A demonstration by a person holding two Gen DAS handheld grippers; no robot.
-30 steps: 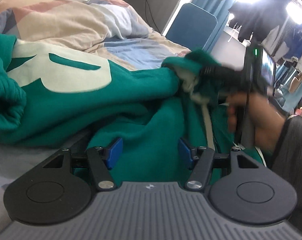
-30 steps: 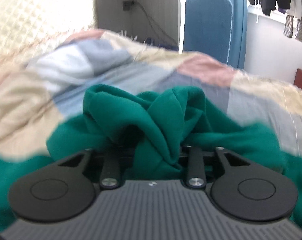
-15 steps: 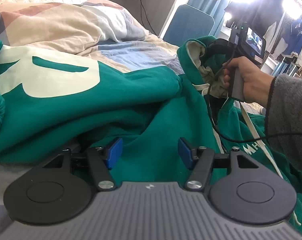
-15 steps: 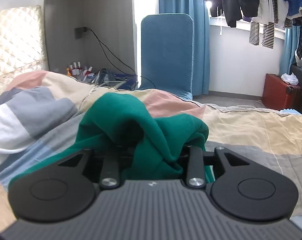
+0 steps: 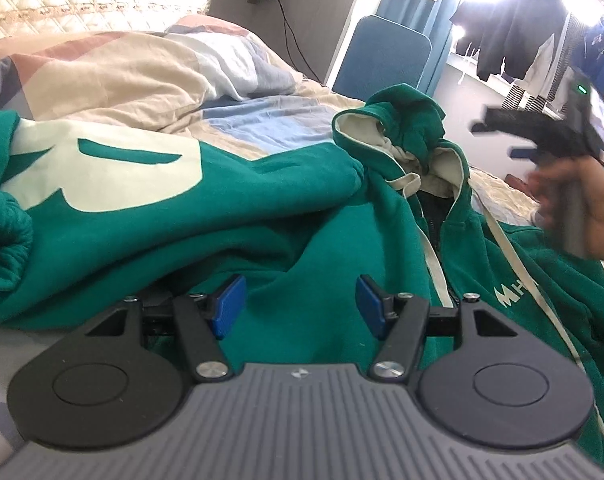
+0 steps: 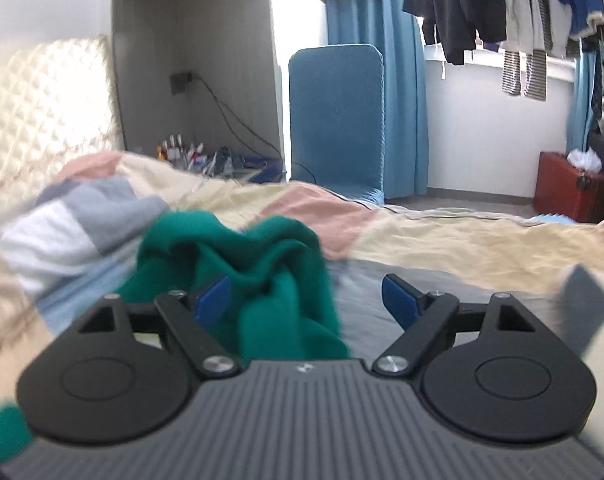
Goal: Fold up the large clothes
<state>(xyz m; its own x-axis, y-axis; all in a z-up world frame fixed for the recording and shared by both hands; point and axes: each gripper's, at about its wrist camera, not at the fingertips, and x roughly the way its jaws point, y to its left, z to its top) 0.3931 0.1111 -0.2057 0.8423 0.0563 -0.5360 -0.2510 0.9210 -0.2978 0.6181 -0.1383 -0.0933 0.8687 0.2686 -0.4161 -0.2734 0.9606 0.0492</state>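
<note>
Right gripper (image 6: pixel 306 300) jaws have just been opening and are standing wide now; bunched green fabric is still sitting between them against the left pad, but the pads are not pinching it, so I'm reading this as a release of the hood (image 5: pixel 398 128) after pulling it out. In the left wrist view the same gripper is blurred, hanging just beside the hood and clear of it. Left gripper (image 5: pixel 298 306) is hovering partly open over the body of the green hoodie (image 5: pixel 230 216), blue pads apart with cloth under them but nothing clamped; probably parked there ready to pin or grab the torso for the next fold. Hoodie is lying crumpled on the patchwork bedspread (image 5: pixel 114 76), not flattened yet: a large cream letter print is facing up on the left, a ribbed cuff is bunching at the far left edge, the cream-lined hood is standing up in a heap, the zip front is showing with cream drawstrings trailing down. Folding proper is looking like it's barely starting.
</note>
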